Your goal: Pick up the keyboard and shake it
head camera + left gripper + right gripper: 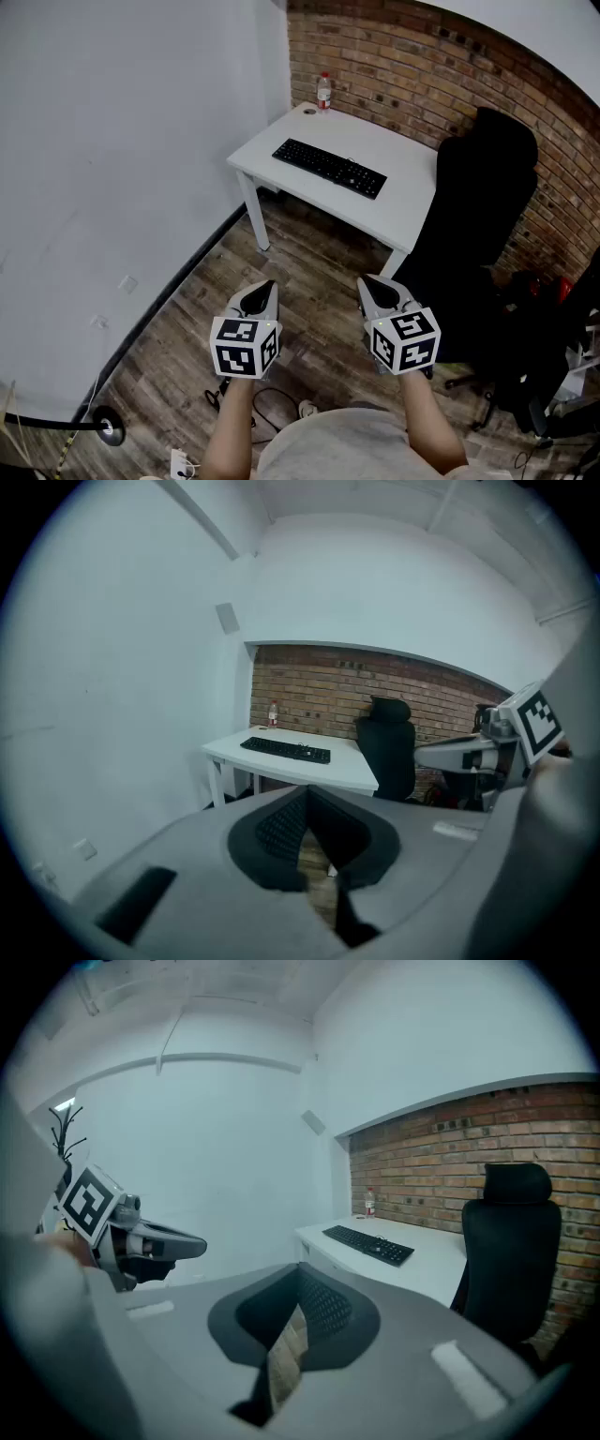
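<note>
Left gripper, right gripper: grey shells, black-lined jaws, one black-and-white marker cube each. Wearer: light grey shirt.

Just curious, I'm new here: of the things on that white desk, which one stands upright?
The bottle, at the far corner of the desk by the brick wall; the black keyboard lies flat.

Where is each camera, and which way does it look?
Head view: on the person's head, steeply down at desk and keyboard; forearms, left gripper, right gripper show.
Left gripper view: on the left gripper, along its shut jaws toward the desk; right gripper at right.
Right gripper view: same on the right gripper, jaws shut; left gripper at left.
All three show the keyboard.
</note>
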`<state>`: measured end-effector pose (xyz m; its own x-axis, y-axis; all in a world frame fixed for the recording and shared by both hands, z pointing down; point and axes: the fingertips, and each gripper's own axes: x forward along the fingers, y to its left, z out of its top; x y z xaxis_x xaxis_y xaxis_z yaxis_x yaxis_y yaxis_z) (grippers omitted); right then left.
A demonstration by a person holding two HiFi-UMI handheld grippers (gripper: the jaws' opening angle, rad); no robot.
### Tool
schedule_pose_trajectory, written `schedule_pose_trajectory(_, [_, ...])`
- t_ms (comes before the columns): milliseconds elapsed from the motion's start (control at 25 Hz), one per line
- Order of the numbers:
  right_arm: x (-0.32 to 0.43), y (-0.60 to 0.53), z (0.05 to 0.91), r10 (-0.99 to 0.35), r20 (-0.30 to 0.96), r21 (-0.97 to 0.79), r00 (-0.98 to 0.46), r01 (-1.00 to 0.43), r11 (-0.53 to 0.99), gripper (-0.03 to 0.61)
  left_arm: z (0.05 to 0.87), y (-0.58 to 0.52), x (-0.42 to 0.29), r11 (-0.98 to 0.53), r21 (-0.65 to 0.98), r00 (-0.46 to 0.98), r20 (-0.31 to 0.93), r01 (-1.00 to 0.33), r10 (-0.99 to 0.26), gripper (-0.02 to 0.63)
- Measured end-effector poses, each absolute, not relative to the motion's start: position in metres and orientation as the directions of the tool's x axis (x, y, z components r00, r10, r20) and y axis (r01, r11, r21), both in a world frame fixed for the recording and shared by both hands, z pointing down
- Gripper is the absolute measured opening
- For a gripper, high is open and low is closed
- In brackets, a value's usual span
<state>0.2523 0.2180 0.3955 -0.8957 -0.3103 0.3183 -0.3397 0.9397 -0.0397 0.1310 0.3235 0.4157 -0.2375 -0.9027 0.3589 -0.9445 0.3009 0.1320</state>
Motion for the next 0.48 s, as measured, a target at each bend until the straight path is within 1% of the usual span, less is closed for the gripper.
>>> schedule_pose_trajectory(480, [0.226, 0.194, 0.408, -0.297, 0.327, -0.071, -0.897, -0.336, 0.939, 0.009, 0.435, 0.305, 0.088, 0.322, 0.156, -0.244, 0.38, -0.934, -0.892, -0.008])
